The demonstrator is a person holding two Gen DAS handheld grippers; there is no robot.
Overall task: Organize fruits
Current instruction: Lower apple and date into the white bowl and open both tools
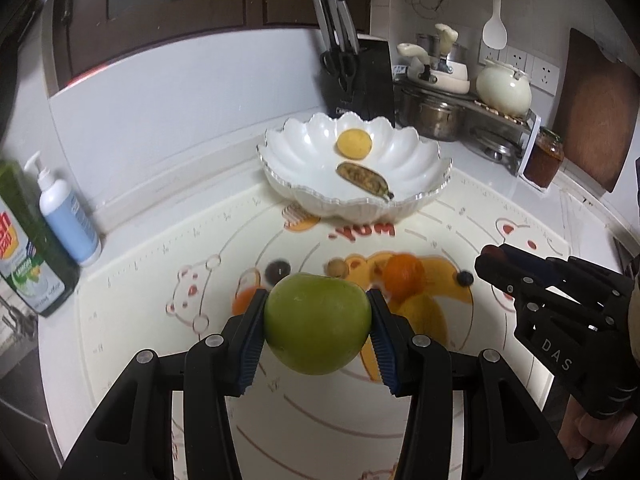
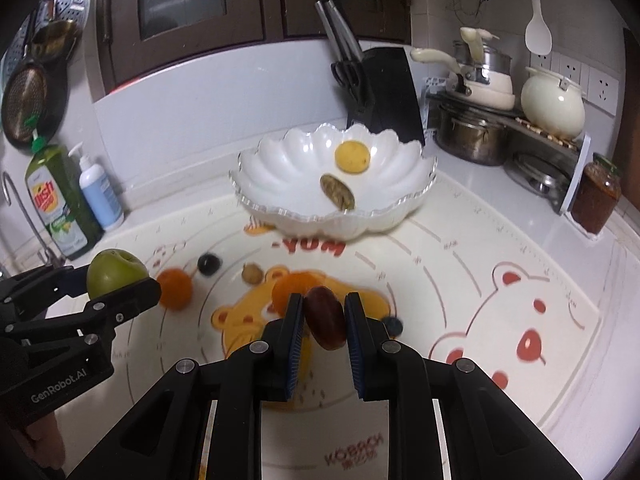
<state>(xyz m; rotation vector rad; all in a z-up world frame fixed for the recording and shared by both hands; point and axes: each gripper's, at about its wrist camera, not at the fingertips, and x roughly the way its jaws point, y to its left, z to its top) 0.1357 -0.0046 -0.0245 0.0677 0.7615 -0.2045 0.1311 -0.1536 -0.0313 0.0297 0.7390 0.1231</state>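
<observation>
My left gripper (image 1: 317, 322) is shut on a green apple (image 1: 318, 324), held above the printed mat; the same apple (image 2: 114, 273) shows at the left of the right wrist view. My right gripper (image 2: 323, 320) is shut on a dark red oval fruit (image 2: 326, 317), also off the mat. Behind both stands a white scalloped bowl (image 1: 416, 160) holding a round yellow fruit (image 1: 354, 143) and a brown-spotted banana (image 1: 364, 180). On the mat lie an orange (image 1: 403, 274), a second orange (image 2: 175, 288), a dark round fruit (image 2: 209, 264), a small tan fruit (image 2: 252, 273) and a blueberry (image 1: 465, 278).
A knife block (image 1: 360, 76) stands behind the bowl. Pots and a cream kettle (image 1: 504, 88) crowd a rack at the back right, beside a jar (image 1: 543, 156). Soap bottles (image 1: 68, 216) stand at the left edge. A wooden board (image 1: 596, 108) leans on the right.
</observation>
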